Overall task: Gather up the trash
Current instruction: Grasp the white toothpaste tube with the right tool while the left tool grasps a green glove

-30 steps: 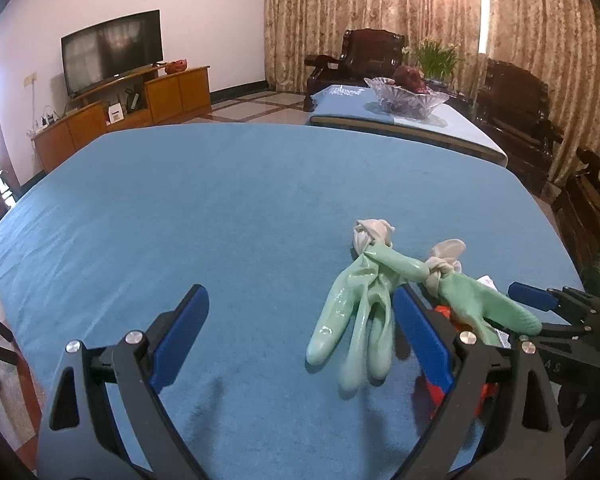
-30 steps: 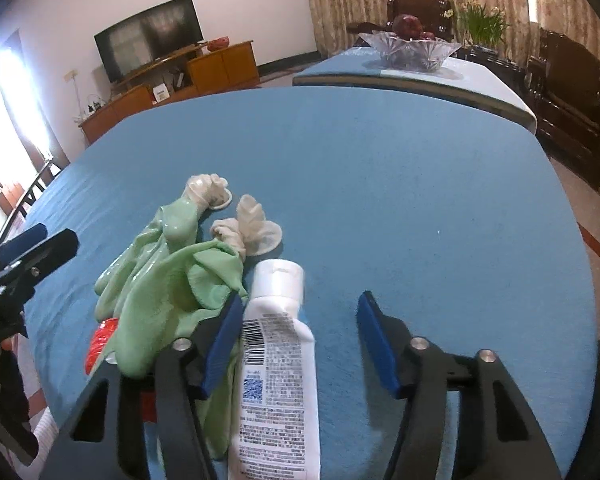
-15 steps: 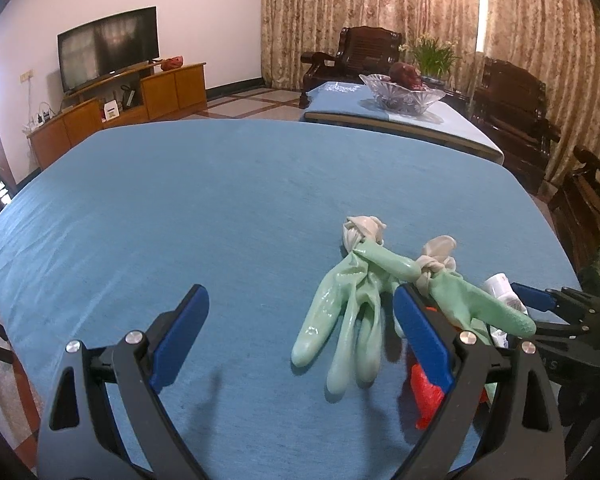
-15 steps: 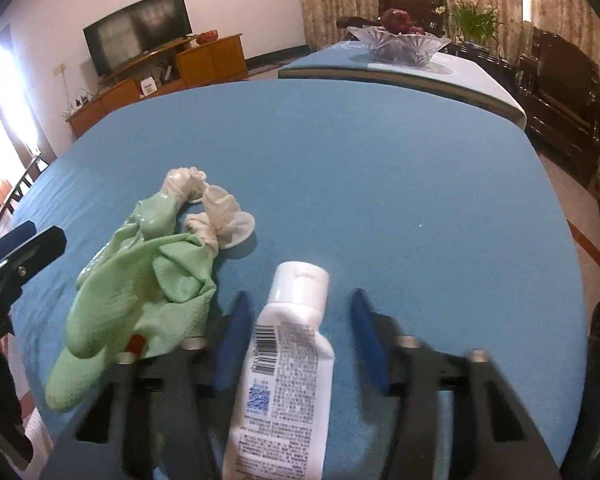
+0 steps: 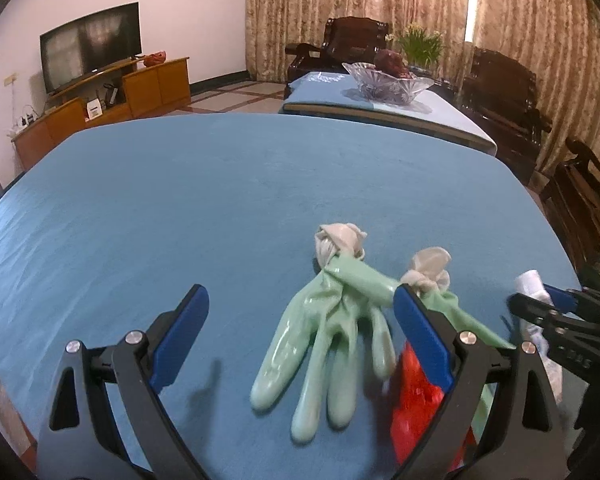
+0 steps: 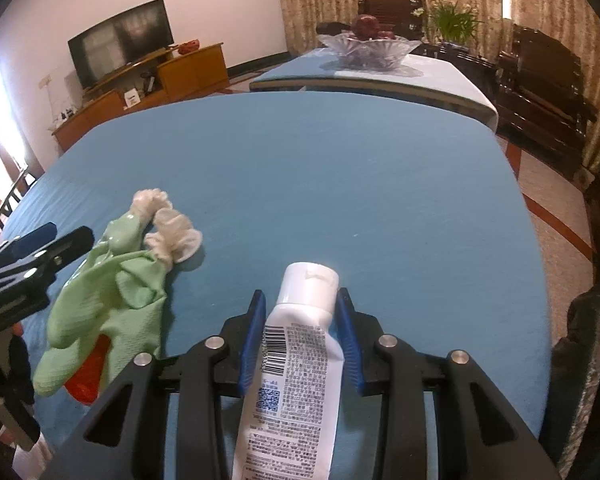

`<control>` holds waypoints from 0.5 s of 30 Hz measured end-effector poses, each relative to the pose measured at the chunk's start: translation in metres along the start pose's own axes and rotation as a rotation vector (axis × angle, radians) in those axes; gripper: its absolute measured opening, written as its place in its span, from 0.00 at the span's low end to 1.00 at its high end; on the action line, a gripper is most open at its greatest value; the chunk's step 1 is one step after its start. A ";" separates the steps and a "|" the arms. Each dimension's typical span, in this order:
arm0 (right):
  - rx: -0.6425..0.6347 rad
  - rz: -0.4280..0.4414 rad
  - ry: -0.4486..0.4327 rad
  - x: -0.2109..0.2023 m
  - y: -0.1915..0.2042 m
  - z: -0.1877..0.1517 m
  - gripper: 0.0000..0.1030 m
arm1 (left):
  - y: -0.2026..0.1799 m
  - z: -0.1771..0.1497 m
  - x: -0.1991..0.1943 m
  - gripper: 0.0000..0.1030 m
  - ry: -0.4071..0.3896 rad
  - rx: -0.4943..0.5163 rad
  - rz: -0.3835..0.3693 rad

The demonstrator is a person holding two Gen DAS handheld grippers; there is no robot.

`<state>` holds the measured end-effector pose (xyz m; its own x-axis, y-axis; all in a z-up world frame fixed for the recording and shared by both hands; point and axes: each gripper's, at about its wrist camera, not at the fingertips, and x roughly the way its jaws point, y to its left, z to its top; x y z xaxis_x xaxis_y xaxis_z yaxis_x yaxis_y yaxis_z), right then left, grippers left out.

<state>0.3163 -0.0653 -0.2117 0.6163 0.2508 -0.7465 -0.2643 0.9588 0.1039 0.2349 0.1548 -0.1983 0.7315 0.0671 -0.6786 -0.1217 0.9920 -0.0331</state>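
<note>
1. Tube: we log a white squeeze tube with a flip cap, barcode and fine print, lying lengthwise with the cap pointing away from the camera. Our right gripper has its blue pads pressed against both sides of the tube just below the cap, jaws narrowed onto it. In the left wrist view the tube's cap shows at the far right edge.
2. Gloves: we log a pair of pale green rubber gloves with cream gathered cuffs, lying crumpled on the cloth near the table's close edge. In the right wrist view they sit just left of the tube, apart from it.
3. Wrapper: we log a red plastic scrap partly under the gloves; the right wrist view shows it peeking out below them. We cannot tell what it is beyond that.
4. Left gripper: we log its jaws spread wide, gripping nothing; several glove fingers lie between its fingers, and its right pad stands over the second glove and red scrap.
5. Table: we log a blue tablecloth covering the table.
6. Background: we log a television, a wooden cabinet, a glass fruit bowl on a second table, dark wooden chairs and patterned curtains.
</note>
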 end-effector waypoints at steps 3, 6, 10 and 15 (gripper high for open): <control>0.011 0.001 -0.006 -0.002 -0.005 -0.001 0.35 | 0.000 0.005 0.018 0.81 0.029 -0.008 -0.005; 0.018 0.005 -0.015 -0.003 -0.007 0.001 0.35 | 0.000 0.003 0.034 0.77 0.070 -0.013 -0.028; 0.022 0.012 -0.026 -0.005 -0.004 0.003 0.34 | -0.002 0.000 0.041 0.55 0.103 -0.015 -0.089; 0.015 0.025 -0.034 -0.011 -0.001 0.003 0.34 | -0.002 -0.007 0.044 0.24 0.121 -0.050 -0.155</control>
<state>0.3118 -0.0682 -0.2013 0.6350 0.2787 -0.7205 -0.2686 0.9541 0.1324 0.2626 0.1552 -0.2329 0.6585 -0.1027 -0.7455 -0.0488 0.9827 -0.1784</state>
